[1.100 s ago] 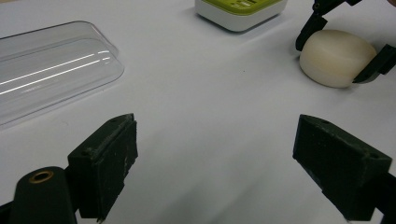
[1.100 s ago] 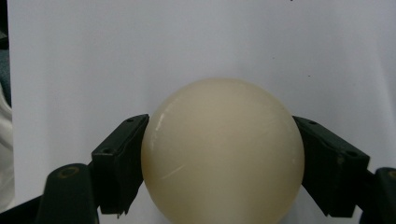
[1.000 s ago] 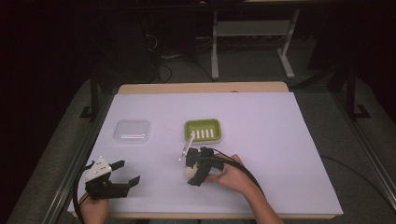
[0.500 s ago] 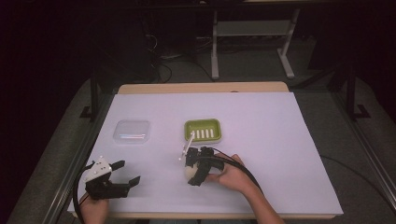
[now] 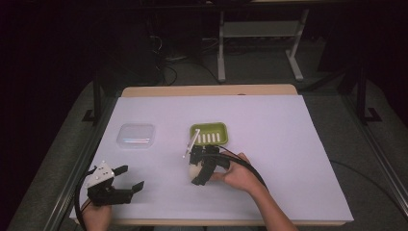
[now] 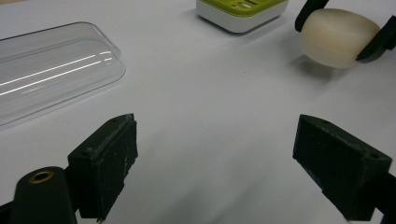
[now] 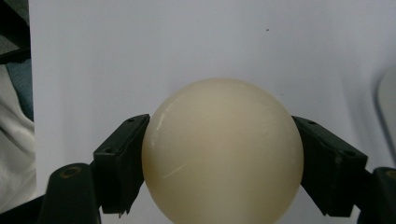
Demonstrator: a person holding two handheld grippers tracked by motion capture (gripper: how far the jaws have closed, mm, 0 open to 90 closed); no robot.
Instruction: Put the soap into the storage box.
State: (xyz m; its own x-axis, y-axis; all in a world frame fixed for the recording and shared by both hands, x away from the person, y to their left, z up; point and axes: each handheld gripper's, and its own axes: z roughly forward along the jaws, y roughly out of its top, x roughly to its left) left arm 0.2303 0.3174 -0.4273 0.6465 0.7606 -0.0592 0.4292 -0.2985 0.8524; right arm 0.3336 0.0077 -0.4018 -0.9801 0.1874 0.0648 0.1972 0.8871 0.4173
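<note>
Right tool [image 5: 199,169] at lower centre of the high view, jaws clamped on a cream soap bar [image 7: 222,151], one jaw on each side. Soap just below the green soap dish [image 5: 208,134]; from the left tool's view it looks lifted just off the white table [image 5: 288,144].

Left tool [image 5: 127,180] at lower left, jaws wide, holding nothing. Clear plastic lid [image 5: 136,135] left of the dish.

Judged step: carry soap to dish. Smooth rounded bar, probably slippery: keep the squeeze steady, travel level, lower onto the slatted top before releasing. Left tool should stay clear.
</note>
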